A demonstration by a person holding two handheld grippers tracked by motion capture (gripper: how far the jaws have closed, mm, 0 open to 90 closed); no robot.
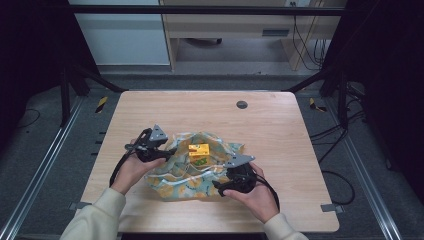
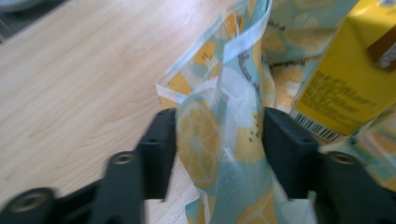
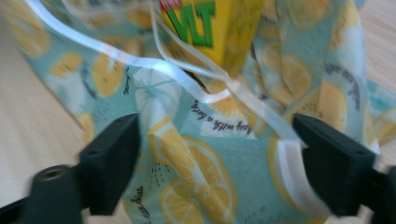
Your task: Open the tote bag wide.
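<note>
A teal bag printed with lemons (image 1: 182, 184) lies crumpled on the wooden table (image 1: 270, 125), and a yellow carton (image 1: 199, 154) stands inside it. At the bag's left edge, my left gripper (image 1: 170, 152) has a raised fold of the bag (image 2: 210, 135) filling the gap between its jaws, with both pads against the fabric. The carton (image 2: 345, 88) is just to the right of that fold. My right gripper (image 1: 220, 187) is at the bag's near right side. In the right gripper view its jaws (image 3: 217, 158) stand wide apart over the bag (image 3: 196, 182) and its white rim, with the carton (image 3: 215, 32) beyond.
A dark round grommet (image 1: 242, 104) sits in the table top near the far edge. Bare wood surrounds the bag on all sides. Black frame posts and cables stand off the table to the right and left.
</note>
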